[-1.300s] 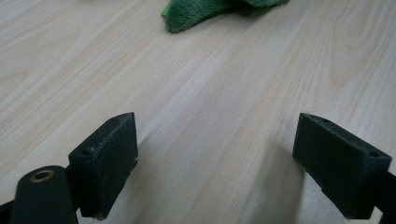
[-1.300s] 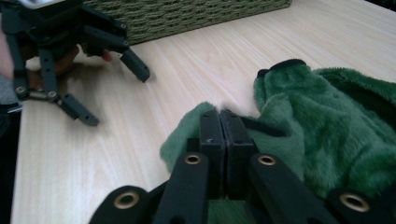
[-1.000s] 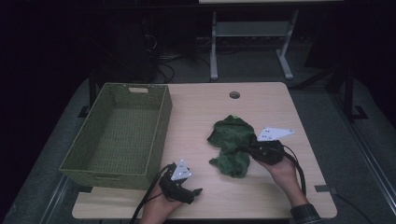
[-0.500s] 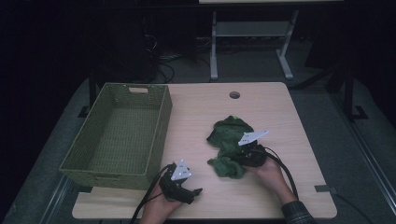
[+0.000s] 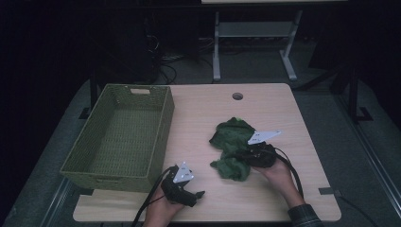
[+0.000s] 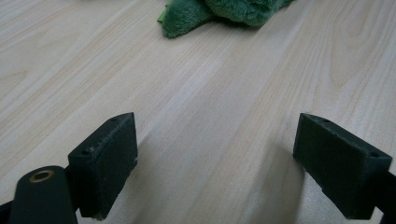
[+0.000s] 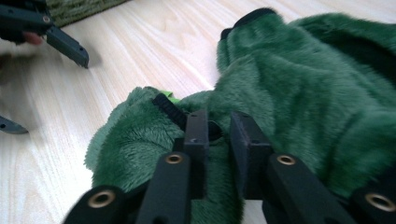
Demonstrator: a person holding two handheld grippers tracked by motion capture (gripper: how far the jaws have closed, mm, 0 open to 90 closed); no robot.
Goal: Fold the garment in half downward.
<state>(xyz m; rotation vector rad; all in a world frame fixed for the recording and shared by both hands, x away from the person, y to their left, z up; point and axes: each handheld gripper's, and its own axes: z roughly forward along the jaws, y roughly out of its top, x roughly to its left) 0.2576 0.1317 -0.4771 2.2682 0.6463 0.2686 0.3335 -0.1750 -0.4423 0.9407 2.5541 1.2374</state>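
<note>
Green plush makes up the one soft thing on the table: a single crumpled fleece cloth [image 5: 232, 147] lying right of the middle of the wooden table [image 5: 208, 109], with a bit of black trim and a bright green tag showing in the right gripper view. One woven basket [image 5: 120, 137] sits at the table's left side, its long wall running along the left edge and its near corner just beside the left gripper [image 5: 189, 194]. One round hole [image 5: 237, 96] is cut in the tabletop near the far edge.

Two grippers are in play, one in each hand. The right gripper [image 7: 219, 133] is pushed into the near right part of the cloth, its jaws drawn close together with a fold of fleece and the black trim pinched in the narrow gap between them; the right hand [image 5: 279, 172] holds it from the near side. The left gripper rests low over bare wood at the near edge, jaws spread wide with nothing between them, and the cloth's edge lies well ahead of it in the left gripper view.

Open wood lies between basket and cloth, across the far half of the table, and along the right edge beyond the cloth
</note>
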